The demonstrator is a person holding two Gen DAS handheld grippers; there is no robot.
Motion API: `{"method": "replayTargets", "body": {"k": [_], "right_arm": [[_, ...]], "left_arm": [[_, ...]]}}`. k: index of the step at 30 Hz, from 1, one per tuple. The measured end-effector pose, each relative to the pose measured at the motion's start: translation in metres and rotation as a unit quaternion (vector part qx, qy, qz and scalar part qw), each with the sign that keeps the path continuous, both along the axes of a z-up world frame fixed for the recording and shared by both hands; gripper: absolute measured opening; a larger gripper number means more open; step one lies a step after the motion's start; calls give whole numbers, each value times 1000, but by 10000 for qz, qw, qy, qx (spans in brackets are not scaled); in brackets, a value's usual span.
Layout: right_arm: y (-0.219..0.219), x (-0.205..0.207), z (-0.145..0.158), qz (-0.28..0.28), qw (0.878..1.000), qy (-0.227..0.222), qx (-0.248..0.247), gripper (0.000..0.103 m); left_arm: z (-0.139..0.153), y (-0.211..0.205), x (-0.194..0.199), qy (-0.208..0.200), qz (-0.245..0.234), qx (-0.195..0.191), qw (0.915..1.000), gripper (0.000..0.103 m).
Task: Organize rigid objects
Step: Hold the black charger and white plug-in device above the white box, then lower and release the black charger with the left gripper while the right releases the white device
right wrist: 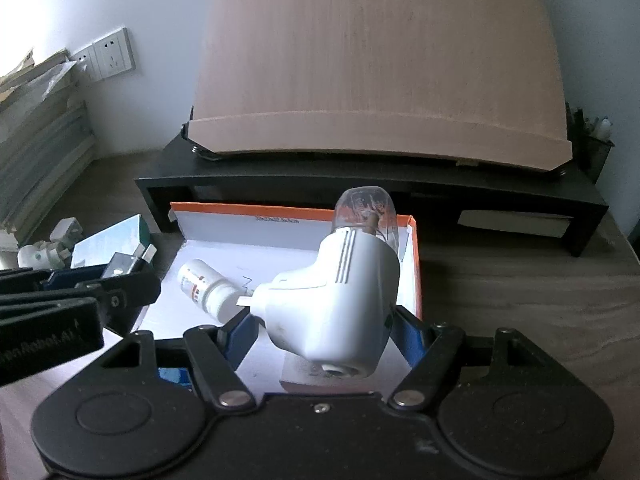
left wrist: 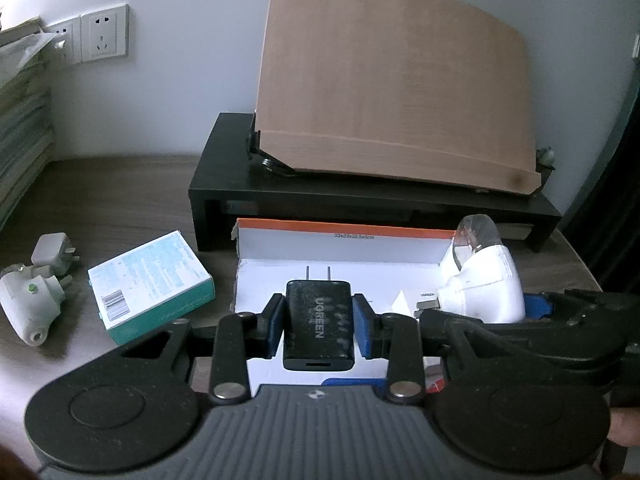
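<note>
Left wrist view is showing the left tool (left wrist: 319, 316) pinching a black charger (left wrist: 319, 320) lettered "UGREEN", hanging over an open white box (left wrist: 344, 246) with an orange rim sitting on the counter (left wrist: 120, 208). Right wrist view is showing the right tool (right wrist: 320, 326) gripping a white plug-in night light (right wrist: 336, 300) with a clear bulb above that box, where a small white bottle (right wrist: 206, 290) is lying inside. A teal carton (left wrist: 150, 284) is resting just left of the box.

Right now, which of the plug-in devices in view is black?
The UGREEN charger clamped in the left gripper above the box. The night light in the right gripper and both table plugs are white.
</note>
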State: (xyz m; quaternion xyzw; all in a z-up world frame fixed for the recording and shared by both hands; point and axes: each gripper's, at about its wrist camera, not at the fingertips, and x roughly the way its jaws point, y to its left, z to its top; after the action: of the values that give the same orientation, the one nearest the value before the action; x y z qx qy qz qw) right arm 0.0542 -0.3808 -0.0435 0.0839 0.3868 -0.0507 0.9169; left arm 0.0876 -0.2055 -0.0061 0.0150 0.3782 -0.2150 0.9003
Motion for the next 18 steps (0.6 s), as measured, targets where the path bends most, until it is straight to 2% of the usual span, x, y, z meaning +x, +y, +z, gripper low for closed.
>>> {"method": "replayTargets", "body": {"k": [4, 18], "right_arm": [[-3, 3, -3, 18, 10000, 47, -46, 88], [-15, -32, 21, -48, 9982, -509, -319, 89]], "left_arm": [[-3, -4, 4, 23, 14, -3, 10000, 36], [-10, -37, 21, 20, -206, 21, 9998, 36]]}}
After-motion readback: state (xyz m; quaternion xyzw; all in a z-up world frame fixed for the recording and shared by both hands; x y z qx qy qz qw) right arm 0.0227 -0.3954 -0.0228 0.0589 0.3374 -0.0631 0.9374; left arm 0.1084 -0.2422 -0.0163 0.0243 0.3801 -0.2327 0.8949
